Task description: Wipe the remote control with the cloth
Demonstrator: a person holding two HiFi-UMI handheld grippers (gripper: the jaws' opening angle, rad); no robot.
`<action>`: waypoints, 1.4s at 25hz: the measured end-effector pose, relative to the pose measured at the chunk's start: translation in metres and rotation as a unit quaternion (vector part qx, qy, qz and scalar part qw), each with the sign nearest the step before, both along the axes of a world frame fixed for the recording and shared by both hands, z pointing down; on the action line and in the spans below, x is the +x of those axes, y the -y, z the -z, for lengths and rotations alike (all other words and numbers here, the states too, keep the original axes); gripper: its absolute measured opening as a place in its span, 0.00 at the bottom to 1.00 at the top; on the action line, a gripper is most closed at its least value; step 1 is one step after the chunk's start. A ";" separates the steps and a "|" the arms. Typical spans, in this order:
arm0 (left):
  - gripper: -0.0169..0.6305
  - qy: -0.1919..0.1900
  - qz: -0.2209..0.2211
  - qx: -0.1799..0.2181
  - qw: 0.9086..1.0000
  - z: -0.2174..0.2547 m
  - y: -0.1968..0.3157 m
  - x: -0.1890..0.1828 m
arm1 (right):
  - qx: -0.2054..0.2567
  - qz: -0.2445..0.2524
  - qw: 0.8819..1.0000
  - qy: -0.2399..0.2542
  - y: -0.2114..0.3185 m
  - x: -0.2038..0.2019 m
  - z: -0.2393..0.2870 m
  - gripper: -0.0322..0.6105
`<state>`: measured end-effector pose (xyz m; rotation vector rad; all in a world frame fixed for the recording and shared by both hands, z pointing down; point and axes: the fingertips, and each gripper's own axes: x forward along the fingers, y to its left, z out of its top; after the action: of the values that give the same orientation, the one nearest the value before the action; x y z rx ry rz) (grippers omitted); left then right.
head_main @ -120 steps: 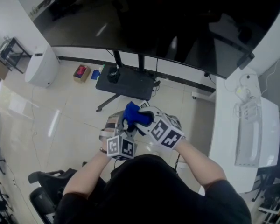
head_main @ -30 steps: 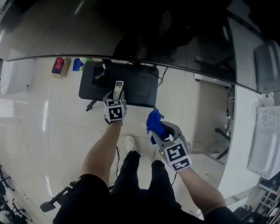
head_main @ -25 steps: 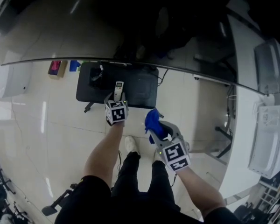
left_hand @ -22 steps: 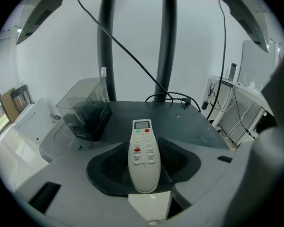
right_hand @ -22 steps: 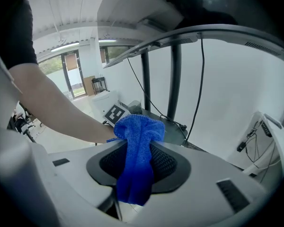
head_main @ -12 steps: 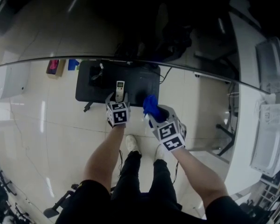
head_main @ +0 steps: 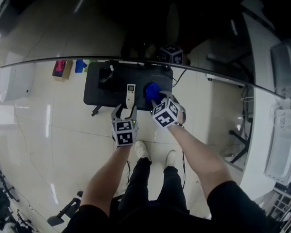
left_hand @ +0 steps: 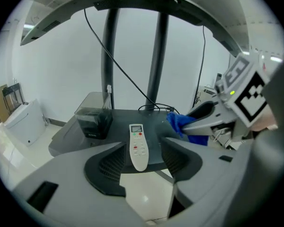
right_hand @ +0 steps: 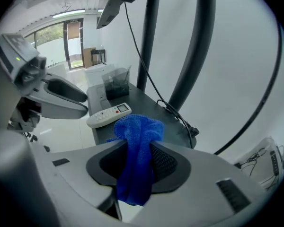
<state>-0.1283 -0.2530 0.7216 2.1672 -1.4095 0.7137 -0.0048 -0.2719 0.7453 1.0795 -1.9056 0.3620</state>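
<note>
The white remote control (head_main: 130, 94) lies flat on the dark stand base (head_main: 99, 95), its display end pointing away from me. My left gripper (head_main: 126, 110) sits just behind it with jaws opening; in the left gripper view the remote (left_hand: 138, 145) has its near end between the fingertips, untouched by the pads. My right gripper (head_main: 157, 100) is shut on the blue cloth (head_main: 151, 92), which hangs bunched between its jaws (right_hand: 137, 150). The cloth (left_hand: 182, 122) hovers over the base just right of the remote (right_hand: 109, 116).
A black box (left_hand: 92, 122) stands on the base's left part, with two stand poles (left_hand: 158, 56) and cables behind. A large dark screen (head_main: 136, 28) hangs above. A white table (head_main: 262, 130) is at the right, a white appliance (head_main: 12, 84) at the left.
The left gripper has let go of the remote on the base and drawn back, jaws wider. The right gripper has carried the cloth forward to beside the remote.
</note>
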 end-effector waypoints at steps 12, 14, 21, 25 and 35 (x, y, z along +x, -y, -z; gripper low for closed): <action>0.39 -0.021 -0.012 0.026 0.999 0.035 -0.029 -0.005 | -0.017 0.005 0.999 -0.034 0.003 0.005 -0.024 0.38; 0.39 -0.021 -0.020 0.038 0.999 0.050 -0.034 -0.006 | 0.004 -0.004 1.000 -0.010 -0.008 0.005 0.005 0.38; 0.39 -0.040 -0.072 0.115 0.990 0.157 -0.079 0.014 | 0.087 -0.024 0.992 0.088 -0.089 0.004 0.151 0.38; 0.37 -0.041 -0.094 0.157 0.982 0.219 -0.132 0.032 | 0.122 -0.010 0.982 0.142 -0.159 0.003 0.227 0.37; 0.11 -0.042 -0.080 0.198 0.976 0.304 -0.276 0.056 | 0.175 0.071 0.956 0.223 -0.318 0.003 0.330 0.14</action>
<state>-0.0718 0.0229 0.4177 2.6058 -1.4403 0.4120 -0.0013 0.0462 0.4154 1.1445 -2.5074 0.2001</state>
